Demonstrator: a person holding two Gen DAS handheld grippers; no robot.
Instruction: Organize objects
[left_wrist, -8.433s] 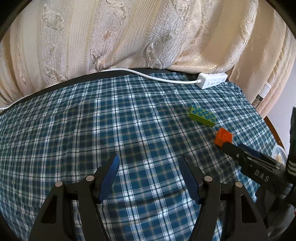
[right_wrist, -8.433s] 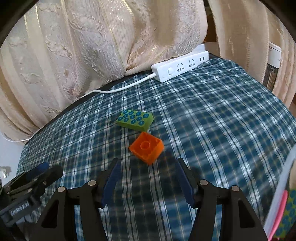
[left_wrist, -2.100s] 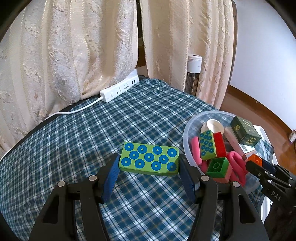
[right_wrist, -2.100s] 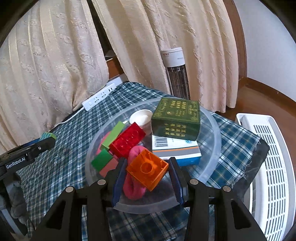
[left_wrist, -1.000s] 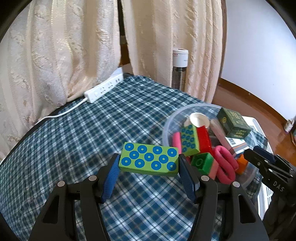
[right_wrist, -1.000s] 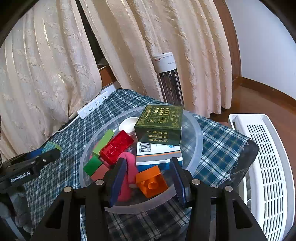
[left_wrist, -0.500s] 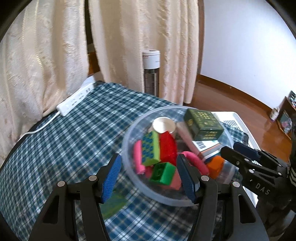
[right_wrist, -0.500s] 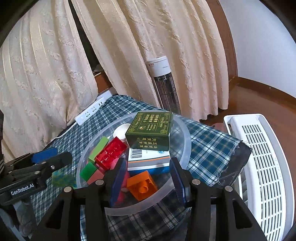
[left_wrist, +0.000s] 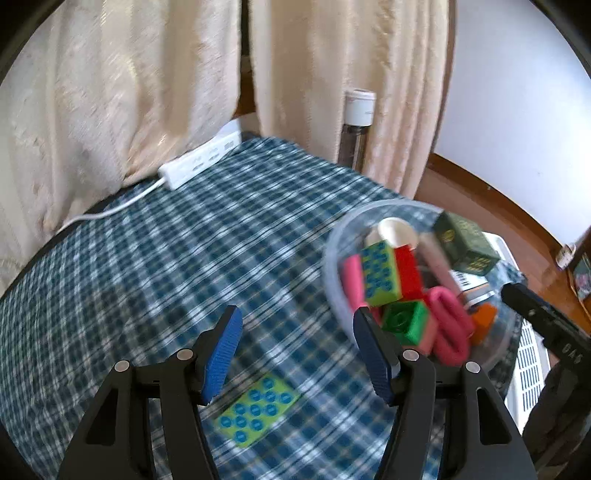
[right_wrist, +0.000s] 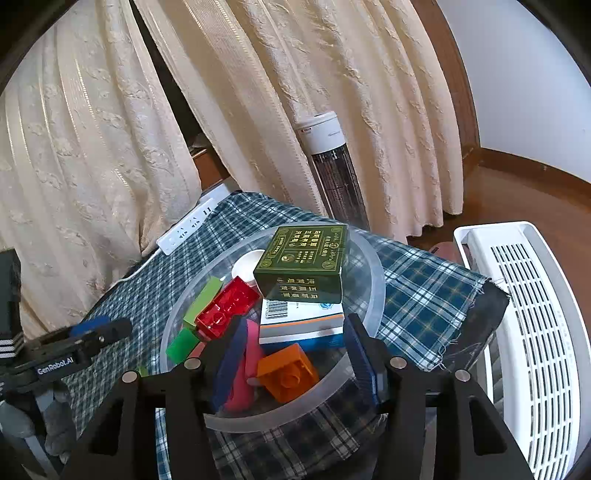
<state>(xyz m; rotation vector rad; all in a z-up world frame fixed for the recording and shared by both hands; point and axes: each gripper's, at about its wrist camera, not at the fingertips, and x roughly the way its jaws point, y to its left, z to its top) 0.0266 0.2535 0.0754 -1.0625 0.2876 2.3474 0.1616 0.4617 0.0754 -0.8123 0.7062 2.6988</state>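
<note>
Checked cloth (left_wrist: 207, 236) covered the worktop, cream curtains (right_wrist: 92, 129) behind. Left gripper (left_wrist: 297, 354) stood open and empty over the green dotted brick (left_wrist: 258, 411) lying flat on the cloth. Right gripper (right_wrist: 291, 360) was opening, empty, above the orange brick (right_wrist: 288, 371) resting inside the clear bowl (right_wrist: 373, 280).

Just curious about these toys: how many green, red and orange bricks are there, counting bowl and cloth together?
Green bricks with blue dots: 2
Plain green brick: 1
Red brick: 1
Orange brick: 1
Total: 5
</note>
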